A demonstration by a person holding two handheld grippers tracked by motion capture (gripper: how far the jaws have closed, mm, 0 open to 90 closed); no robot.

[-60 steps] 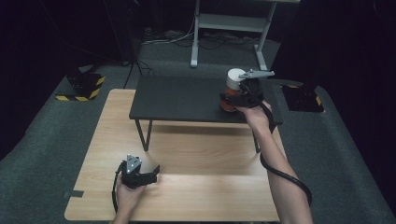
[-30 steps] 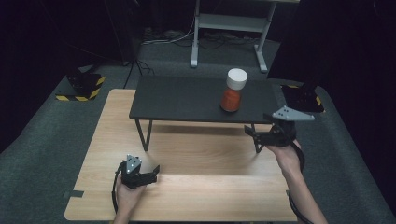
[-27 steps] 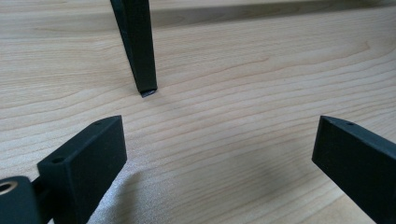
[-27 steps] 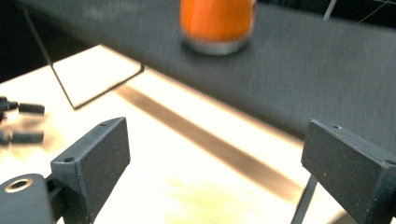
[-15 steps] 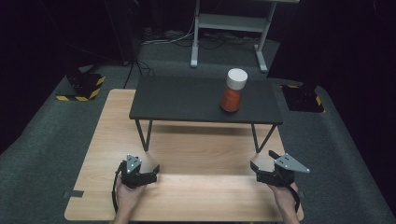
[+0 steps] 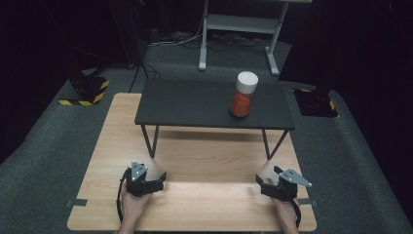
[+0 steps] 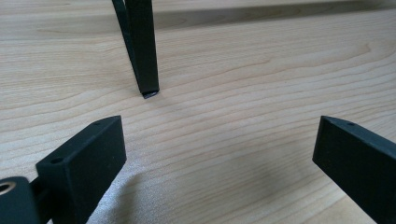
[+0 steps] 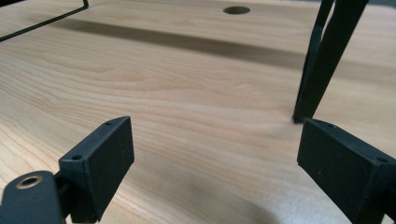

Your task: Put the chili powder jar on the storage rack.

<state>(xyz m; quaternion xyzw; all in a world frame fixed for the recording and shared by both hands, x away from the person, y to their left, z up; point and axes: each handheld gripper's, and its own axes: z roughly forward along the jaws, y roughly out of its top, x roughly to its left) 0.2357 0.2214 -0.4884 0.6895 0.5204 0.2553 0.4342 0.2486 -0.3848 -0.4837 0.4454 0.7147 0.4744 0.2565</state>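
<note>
Bottle [image 6: 243,95]: I see it upright on the black shelf [image 6: 195,105], toward the shelf's right end, white cap up.
Right gripper [image 6: 267,184]: in front of the shelf's right legs, nearer the bottle; jaws apart, just narrowed slightly, nothing between.
Left gripper [image 6: 158,178]: in front of the shelf's left legs; jaws apart, nothing between.
Hidden: bottle label unreadable.

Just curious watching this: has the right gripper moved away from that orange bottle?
Yes. The right gripper left the bottle on the black shelf, coming down to the wooden table, jaws open.

Orange bottle [image 6: 241,99] with white cap, upright, right part of black shelf [image 6: 185,105]
</note>
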